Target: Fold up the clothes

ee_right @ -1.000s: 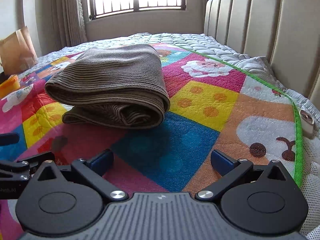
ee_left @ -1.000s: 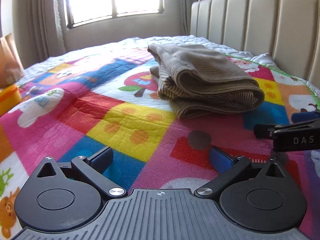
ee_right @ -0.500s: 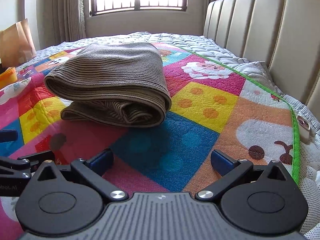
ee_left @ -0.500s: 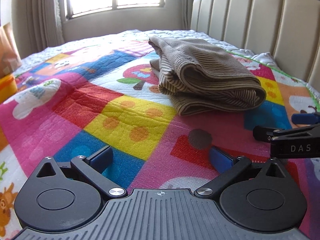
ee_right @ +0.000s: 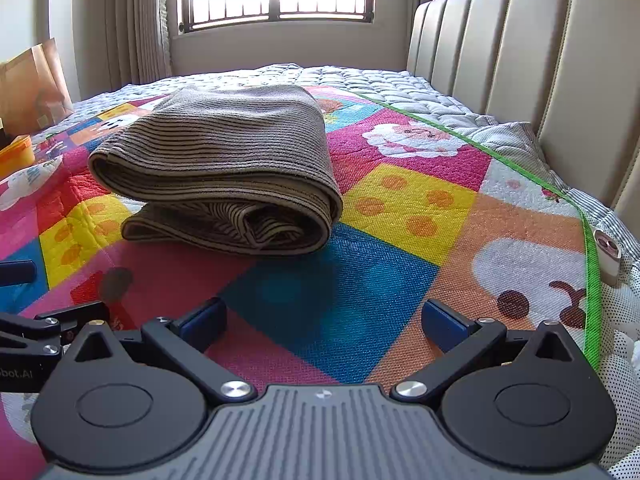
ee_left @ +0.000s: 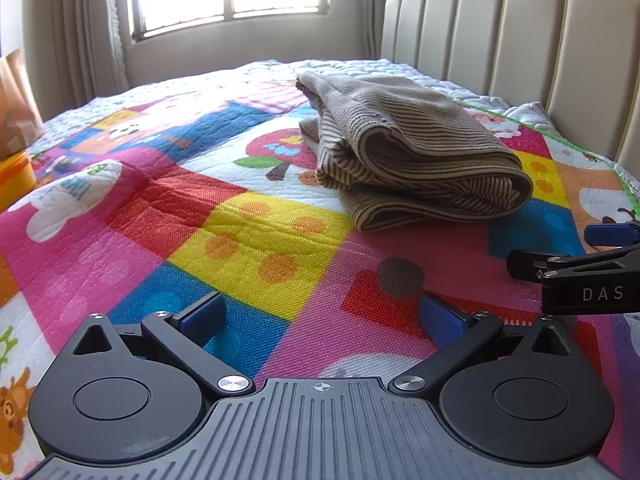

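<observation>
Striped brown garment (ee_left: 416,152), folded into a thick bundle, lies on the colourful cartoon quilt (ee_left: 248,236) spread over the bed, ahead of both grippers and touched by neither. At far left in the left wrist view a yellow container (ee_left: 14,174) sits at the quilt's edge with a brown paper bag (ee_left: 18,100) behind it. The left gripper (ee_left: 320,316) hovers low over the quilt with its blue-padded fingers (ee_left: 204,312) spread wide and nothing between them. To its right the right gripper's black side comes into that view, printed with the white letters "DAS" (ee_left: 602,294). In the right wrist view the left gripper's side shows the partial lettering "bot.AI" (ee_right: 16,374) at the left edge, and the right gripper (ee_right: 324,320) also has its fingers wide apart and empty. Further right a padded beige headboard (ee_right: 532,60) stands along the bed, with a small white case (ee_right: 606,254) lying beside the quilt's green border.
</observation>
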